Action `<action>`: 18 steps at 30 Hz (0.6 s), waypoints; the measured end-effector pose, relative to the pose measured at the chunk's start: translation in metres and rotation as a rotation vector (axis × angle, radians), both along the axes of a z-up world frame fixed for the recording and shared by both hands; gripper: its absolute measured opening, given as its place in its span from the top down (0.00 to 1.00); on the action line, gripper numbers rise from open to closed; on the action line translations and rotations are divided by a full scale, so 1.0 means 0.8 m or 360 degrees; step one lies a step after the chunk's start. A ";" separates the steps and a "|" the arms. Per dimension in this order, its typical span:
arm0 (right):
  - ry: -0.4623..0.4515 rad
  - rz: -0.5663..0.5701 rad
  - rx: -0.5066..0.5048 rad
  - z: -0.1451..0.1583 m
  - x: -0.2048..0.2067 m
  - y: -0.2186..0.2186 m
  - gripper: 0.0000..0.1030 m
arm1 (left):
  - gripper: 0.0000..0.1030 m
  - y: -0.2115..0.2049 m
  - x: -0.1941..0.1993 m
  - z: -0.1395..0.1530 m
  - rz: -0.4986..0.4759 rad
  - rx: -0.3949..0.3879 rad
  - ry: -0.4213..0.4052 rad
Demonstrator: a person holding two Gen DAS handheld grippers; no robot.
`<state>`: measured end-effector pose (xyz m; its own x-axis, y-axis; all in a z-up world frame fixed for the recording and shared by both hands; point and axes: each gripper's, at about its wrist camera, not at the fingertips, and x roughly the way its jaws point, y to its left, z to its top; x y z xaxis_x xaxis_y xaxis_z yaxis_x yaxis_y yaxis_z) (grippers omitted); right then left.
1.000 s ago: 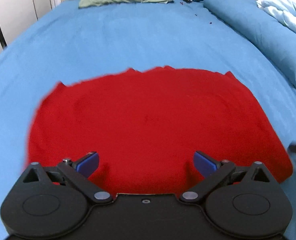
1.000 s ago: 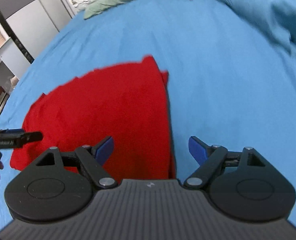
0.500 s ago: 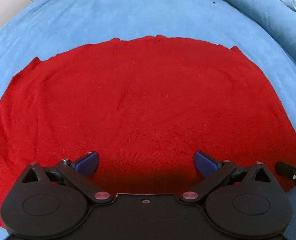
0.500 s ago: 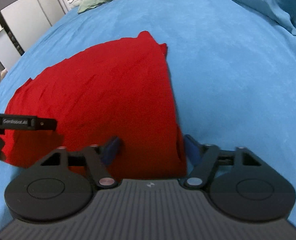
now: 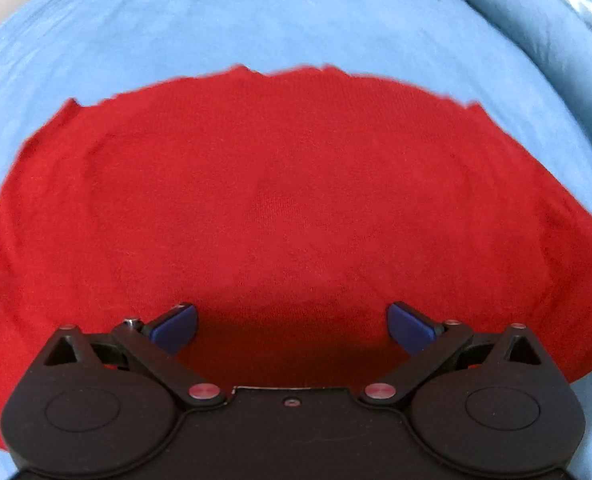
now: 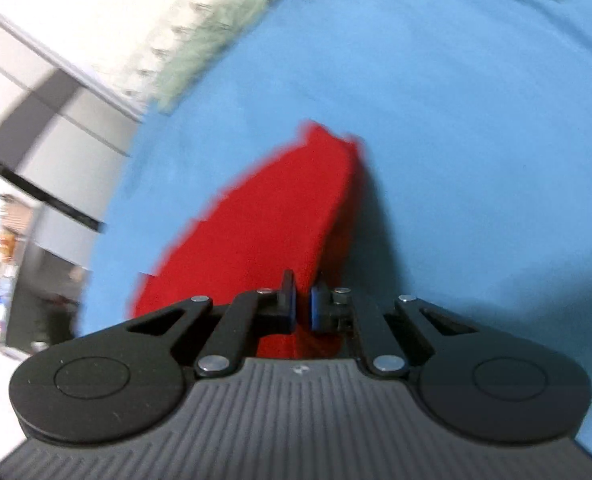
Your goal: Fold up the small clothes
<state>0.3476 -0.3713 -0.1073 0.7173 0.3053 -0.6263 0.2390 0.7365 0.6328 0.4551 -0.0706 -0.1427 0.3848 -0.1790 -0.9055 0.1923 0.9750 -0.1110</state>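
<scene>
My right gripper point(image 6: 303, 306) is pinching the red garment's point(image 5: 280, 208) near right edge; my left gripper point(image 5: 292, 326) is hovering wide open, empty, above its near hem.

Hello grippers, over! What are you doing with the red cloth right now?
Left gripper open over red cloth. Right gripper shut on its edge, lifting. Nothing else on the blue bedsheet nearby.

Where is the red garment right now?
The red garment lies spread on the blue bedsheet, below the open left gripper. In the right wrist view, the right gripper is shut on its near edge, lifting it.
</scene>
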 end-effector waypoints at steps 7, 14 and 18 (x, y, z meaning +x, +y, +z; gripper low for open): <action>-0.0364 0.0664 -0.0005 0.094 0.060 0.149 0.79 | 0.00 0.129 -0.039 0.067 0.0091 -0.0031 -0.0206; -0.0187 0.1443 -0.0024 -0.003 0.111 0.369 0.79 | 0.00 0.227 -0.109 0.028 0.0106 0.0010 -0.0103; 0.0046 0.1492 -0.0151 -0.068 0.115 0.417 0.70 | 0.00 0.243 -0.138 0.000 0.0143 -0.0053 -0.0053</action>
